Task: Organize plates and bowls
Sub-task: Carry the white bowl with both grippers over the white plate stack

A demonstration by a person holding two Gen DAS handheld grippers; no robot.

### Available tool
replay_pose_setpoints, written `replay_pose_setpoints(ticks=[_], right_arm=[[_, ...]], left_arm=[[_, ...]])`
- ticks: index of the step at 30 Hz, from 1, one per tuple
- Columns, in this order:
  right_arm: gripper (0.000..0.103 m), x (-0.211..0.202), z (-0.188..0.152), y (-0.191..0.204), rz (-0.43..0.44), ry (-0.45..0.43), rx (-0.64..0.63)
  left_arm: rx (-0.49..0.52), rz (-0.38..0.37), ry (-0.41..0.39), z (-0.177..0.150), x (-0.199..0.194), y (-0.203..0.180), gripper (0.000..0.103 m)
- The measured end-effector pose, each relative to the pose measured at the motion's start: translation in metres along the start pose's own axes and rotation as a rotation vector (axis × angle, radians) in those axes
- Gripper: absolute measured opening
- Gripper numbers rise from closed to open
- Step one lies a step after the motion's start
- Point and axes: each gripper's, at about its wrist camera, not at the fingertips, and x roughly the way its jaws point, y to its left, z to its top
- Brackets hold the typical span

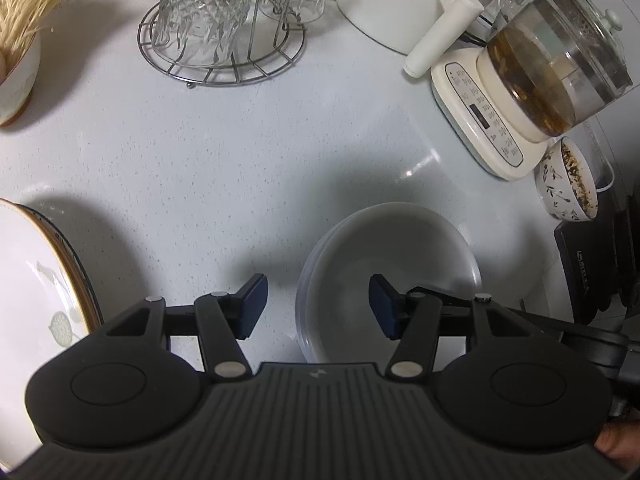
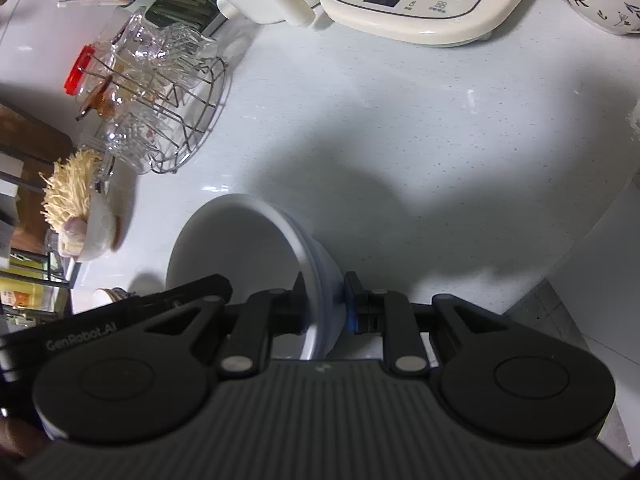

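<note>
In the left wrist view a stack of white bowls (image 1: 396, 240) sits on the white counter, just ahead of my left gripper (image 1: 318, 308). The left gripper is open, its jaws astride the stack's near left rim and touching nothing. A large white plate with a brown rim (image 1: 40, 280) lies at the left edge. In the right wrist view my right gripper (image 2: 324, 304) is shut on the rim of a white bowl (image 2: 248, 248), which it holds tilted on its side above the counter.
A wire rack of upturned glasses (image 1: 216, 28) stands at the back. A cream kettle base with a glass pot (image 1: 532, 80) and a dirty patterned bowl (image 1: 568, 180) are at the right. A bowl of enoki mushrooms (image 1: 20, 20) is at the back left.
</note>
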Motion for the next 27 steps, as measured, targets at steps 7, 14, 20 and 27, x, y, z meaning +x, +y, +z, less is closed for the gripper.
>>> replay_pose_setpoints(ticks=[7, 14, 20, 27], right_arm=[[0.021, -0.001, 0.000, -0.003, 0.001, 0.003, -0.002], [0.021, -0.004, -0.001, -0.007, 0.000, -0.008, -0.001], [0.021, -0.007, -0.004, -0.009, 0.005, -0.011, 0.013], [0.021, -0.035, -0.004, -0.005, 0.040, -0.055, 0.005]], left_arm=[[-0.012, 0.000, 0.033, -0.002, 0.013, 0.000, 0.052], [-0.010, -0.002, 0.052, -0.005, 0.022, -0.003, 0.036], [-0.020, -0.017, 0.036, -0.005, 0.015, -0.001, 0.019], [0.004, -0.037, -0.004, -0.003, -0.017, -0.013, 0.018]])
